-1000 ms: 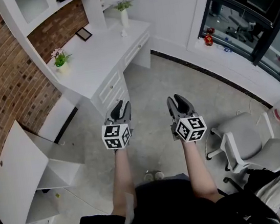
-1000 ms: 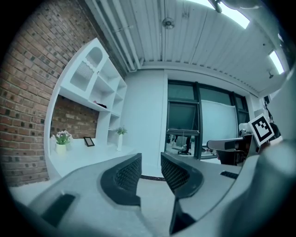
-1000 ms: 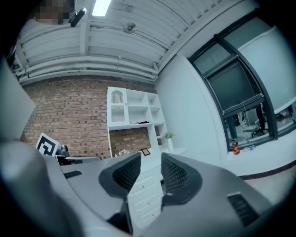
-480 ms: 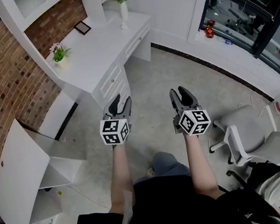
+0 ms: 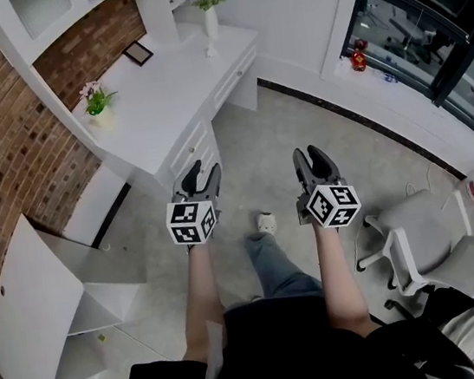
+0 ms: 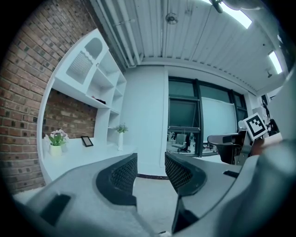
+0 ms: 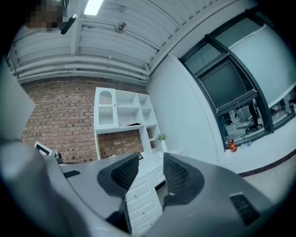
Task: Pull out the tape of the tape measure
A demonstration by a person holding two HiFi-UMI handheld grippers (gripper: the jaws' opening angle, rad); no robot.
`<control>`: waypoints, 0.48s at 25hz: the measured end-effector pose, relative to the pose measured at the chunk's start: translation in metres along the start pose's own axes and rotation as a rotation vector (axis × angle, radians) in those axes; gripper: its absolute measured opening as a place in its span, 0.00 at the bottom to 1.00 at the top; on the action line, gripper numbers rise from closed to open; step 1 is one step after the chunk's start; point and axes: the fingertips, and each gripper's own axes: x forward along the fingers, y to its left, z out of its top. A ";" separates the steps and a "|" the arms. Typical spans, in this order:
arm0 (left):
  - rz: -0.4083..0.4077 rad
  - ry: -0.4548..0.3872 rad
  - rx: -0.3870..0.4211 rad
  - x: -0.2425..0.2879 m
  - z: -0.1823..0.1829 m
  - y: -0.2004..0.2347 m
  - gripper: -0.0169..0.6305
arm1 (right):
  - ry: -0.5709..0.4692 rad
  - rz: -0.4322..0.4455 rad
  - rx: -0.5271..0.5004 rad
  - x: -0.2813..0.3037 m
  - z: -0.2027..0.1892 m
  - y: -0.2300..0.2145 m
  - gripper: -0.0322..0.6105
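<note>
No tape measure shows in any view. My left gripper (image 5: 200, 174) and my right gripper (image 5: 314, 156) are held side by side in the air above the grey floor, each on an outstretched forearm. Both stand open with nothing between their jaws. The left gripper view looks past the left gripper (image 6: 150, 169) toward a white desk and dark windows. Through the right gripper (image 7: 150, 169), the right gripper view takes in the brick wall and white shelves.
A white desk (image 5: 162, 90) with drawers stands ahead left against the brick wall, carrying a potted plant (image 5: 95, 97), a picture frame (image 5: 141, 53) and a vase (image 5: 209, 9). A white cabinet door (image 5: 25, 301) hangs open at left. A grey office chair (image 5: 429, 245) stands at right.
The person has stepped forward: a leg and a pale shoe now show between the two grippers. Both grippers keep the same pose and the same gap.
</note>
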 end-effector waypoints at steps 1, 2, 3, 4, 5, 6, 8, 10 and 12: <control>0.006 -0.003 0.001 0.010 0.001 0.007 0.27 | -0.004 0.001 0.002 0.012 0.000 -0.006 0.27; 0.011 -0.005 0.003 0.022 0.001 0.015 0.27 | -0.008 0.003 0.003 0.027 0.000 -0.012 0.27; 0.017 -0.006 0.005 0.036 0.001 0.023 0.27 | -0.012 0.005 0.005 0.042 0.000 -0.019 0.27; 0.025 -0.004 0.006 0.050 0.000 0.033 0.27 | -0.013 0.009 0.006 0.060 -0.001 -0.027 0.27; 0.036 0.000 0.003 0.066 -0.003 0.043 0.27 | -0.012 0.015 0.007 0.080 -0.003 -0.035 0.27; 0.048 0.007 -0.002 0.084 -0.007 0.054 0.27 | -0.008 0.022 0.008 0.102 -0.006 -0.043 0.27; 0.072 0.025 -0.013 0.122 -0.013 0.079 0.27 | 0.002 0.037 0.012 0.150 -0.010 -0.060 0.27; 0.095 0.030 -0.016 0.165 -0.011 0.103 0.27 | 0.004 0.056 0.017 0.201 -0.008 -0.077 0.27; 0.121 0.020 -0.020 0.210 -0.003 0.130 0.27 | 0.010 0.081 0.010 0.256 -0.002 -0.096 0.27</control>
